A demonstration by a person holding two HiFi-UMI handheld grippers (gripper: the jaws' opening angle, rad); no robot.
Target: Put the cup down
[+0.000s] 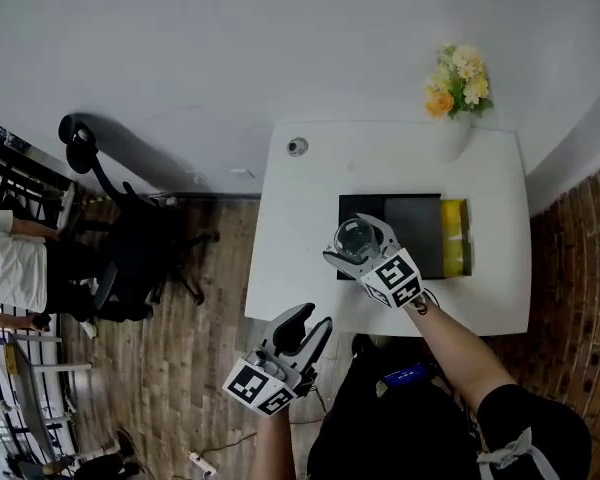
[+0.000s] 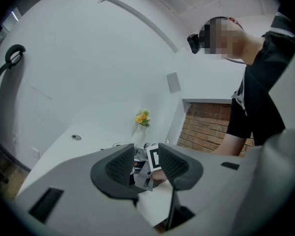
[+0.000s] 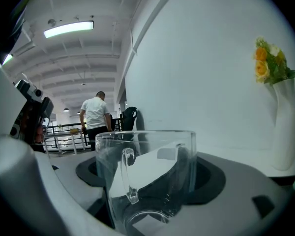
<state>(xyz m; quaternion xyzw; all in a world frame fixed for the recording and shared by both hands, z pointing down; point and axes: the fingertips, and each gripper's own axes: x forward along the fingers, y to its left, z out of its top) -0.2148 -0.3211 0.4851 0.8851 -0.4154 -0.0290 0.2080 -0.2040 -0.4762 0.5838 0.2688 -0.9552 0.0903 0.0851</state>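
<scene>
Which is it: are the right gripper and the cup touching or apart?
Touching. The right gripper view shows the cup held between the two jaws of the right gripper, with a pad pressed against each side.

No word, number or brand name can be read anywhere. The only printed marks are black-and-white square code patterns, blocks rather than letters. One set sits on the marker cube (image 1: 393,280) at the back of the right hand-held gripper (image 1: 360,242), behind the jaws that clasp the cup (image 1: 350,233). The other is on the marker cube (image 1: 260,388) at the back of the left hand-held gripper (image 1: 314,326). A small blue patch (image 1: 405,375) below the right hand-held gripper, by the person's lap, may carry print, but it is too small to tell.
</scene>
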